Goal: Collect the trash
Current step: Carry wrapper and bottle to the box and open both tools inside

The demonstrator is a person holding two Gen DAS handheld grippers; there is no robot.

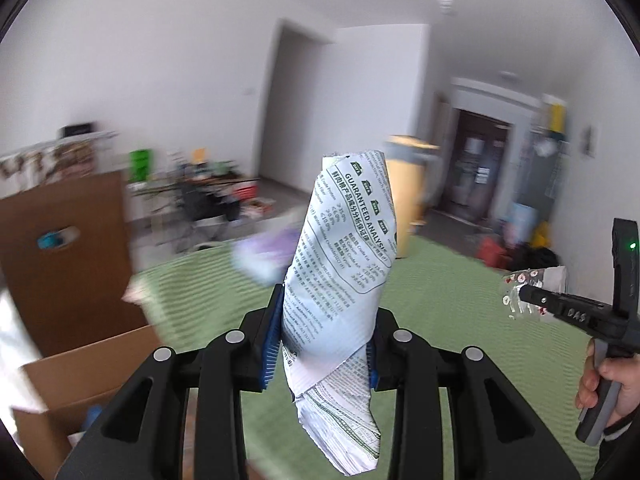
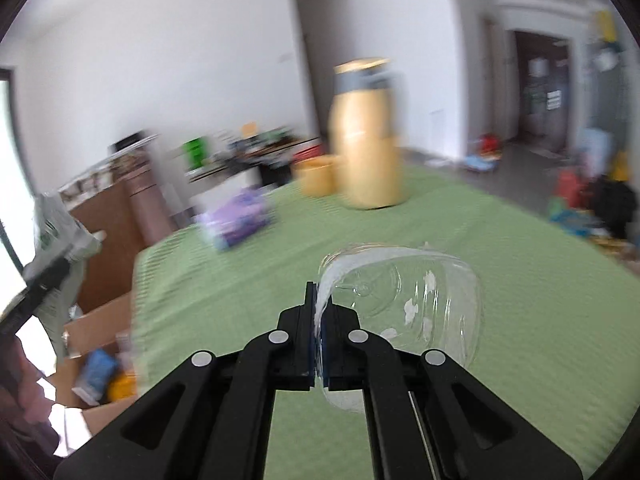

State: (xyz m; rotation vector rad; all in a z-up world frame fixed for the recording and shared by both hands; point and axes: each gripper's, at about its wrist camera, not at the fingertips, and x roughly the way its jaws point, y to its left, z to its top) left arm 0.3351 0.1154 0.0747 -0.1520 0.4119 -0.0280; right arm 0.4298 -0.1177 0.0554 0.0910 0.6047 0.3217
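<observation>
- The background is motion-blurred; the purple pack (image 2: 239, 219) on the green tabletop (image 2: 520, 264) cannot be read, and the yellow jug (image 2: 366, 140) is smeared.
- The box (image 2: 100, 344) beside the tabletop is cut off by the frame.
- The left gripper (image 1: 322, 344) has its fingers pinching a crumpled bag (image 1: 340, 280) printed "GUARANTEED ANALYSIS", held above the tabletop.
- The right gripper (image 2: 319, 344) has its fingers pressed on the rim of a clear tub (image 2: 404, 308); "DAS" shows on that gripper.

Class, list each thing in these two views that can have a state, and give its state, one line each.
left gripper: shut on the printed bag
printed bag: crumpled, held upright
right gripper: shut on the clear plastic container
clear plastic container: empty, held by its rim
cardboard box: open, holding trash
</observation>
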